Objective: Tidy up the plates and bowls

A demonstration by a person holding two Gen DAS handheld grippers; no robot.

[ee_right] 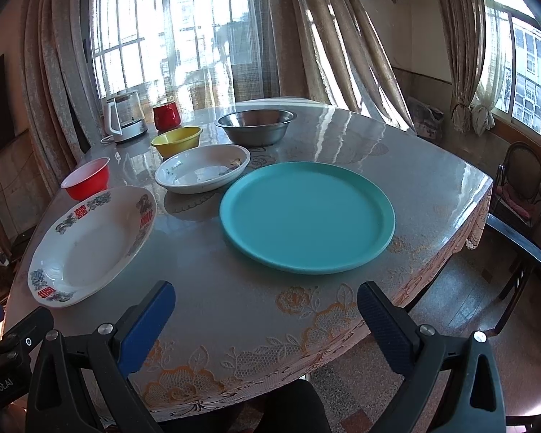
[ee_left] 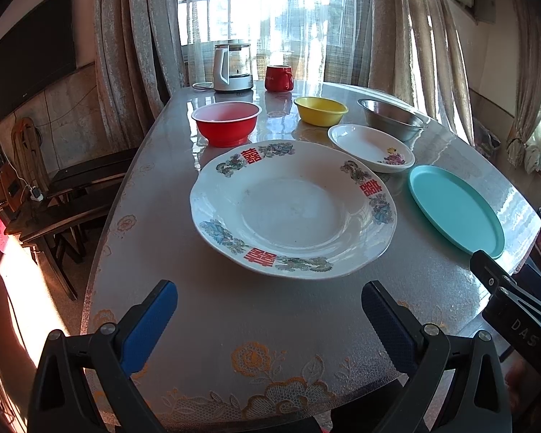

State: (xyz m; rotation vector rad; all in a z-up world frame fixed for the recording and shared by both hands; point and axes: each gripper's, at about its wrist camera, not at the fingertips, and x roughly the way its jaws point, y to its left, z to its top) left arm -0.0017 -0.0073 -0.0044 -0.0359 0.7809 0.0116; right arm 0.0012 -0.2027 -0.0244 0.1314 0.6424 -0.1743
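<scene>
Blue-padded fingers of the left claw [ee_left: 269, 319] stand spread wide and empty above the near edge of the worktop [ee_left: 184, 310]. The right claw [ee_right: 265, 319] is likewise spread and holds nothing; it hangs over the near worktop edge, in front of the teal plate [ee_right: 306, 216].

Just ahead of the left claw lies the large decorated plate [ee_left: 292, 213], white with red characters and floral rim prints. The teal plate lies to its right, apart from it. Behind these sits the small white dish [ee_left: 371, 146] with a flower print, close to both but seemingly touching neither. The far row holds the red bowl [ee_left: 226, 122], the yellow bowl [ee_left: 320, 110] and the steel bowl [ee_left: 393, 117]. A kettle [ee_left: 232, 68] and a red mug [ee_left: 278, 78] stand at the far end.

Step in hand: judged from the layout, no stacking has begun; all six pieces lie singly. Each claw is lined up with a plate, so the approach to a first grasp appears to be the current step.

Next move: a plate rim sits low on the worktop, so a finger likely has to slide under the raised lip before closing. The decorated plate's scalloped, upturned rim offers the easier purchase.

Clearance: open worktop lies between the claws and the plates. The teal plate sits near the right worktop edge; keep pushes directed inward.
</scene>
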